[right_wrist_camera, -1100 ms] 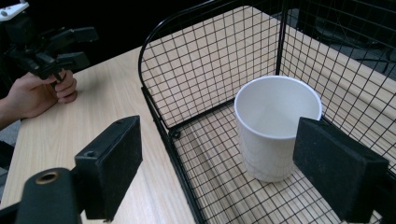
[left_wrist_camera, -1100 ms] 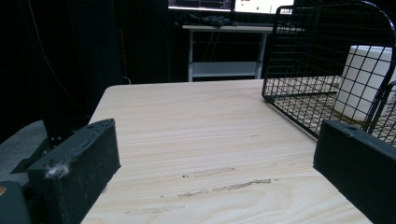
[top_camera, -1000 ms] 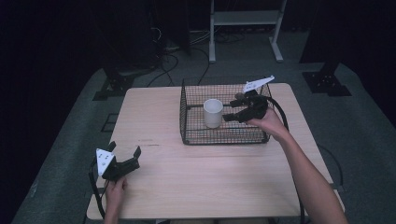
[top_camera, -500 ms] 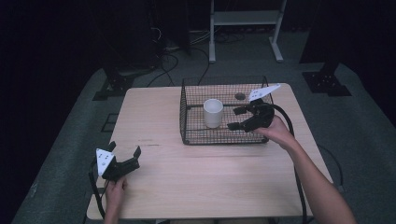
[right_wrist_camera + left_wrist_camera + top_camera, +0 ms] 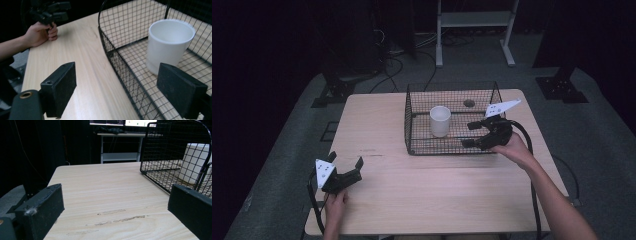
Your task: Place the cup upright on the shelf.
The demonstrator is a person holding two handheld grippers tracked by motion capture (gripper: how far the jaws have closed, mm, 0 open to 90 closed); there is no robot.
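White ceramic cup (image 5: 440, 120), plain and handleless, stands upright on the floor of the black wire-mesh basket (image 5: 413, 129), toward its left half, mouth up and apparently empty. Sides straight, slightly tapered, matte, no marks.

Near edge: left gripper (image 5: 345, 170) rests low on the pale wooden table (image 5: 422, 190) at its front left corner, jaws apart, nothing between them, well apart from the basket. No change there from a second ago.

Middle: right gripper (image 5: 474, 134) sits at the basket's front right corner, jaws apart and empty. A second ago it was inside the basket, close by the cup; since then it has drawn back toward the person and out over the near rim, while the cup kept its spot. In the right gripper view one jaw hangs over bare table, the other over the mesh, the front wall running between them and the cup beyond.

Reading: cup looks placed and released; the placing step seems done, hand clearing off.

Far: small dark round mark (image 5: 469, 103) on the basket floor near the back wall, too small to identify. Beyond the table, a white metal frame (image 5: 472, 20) on dark floor.
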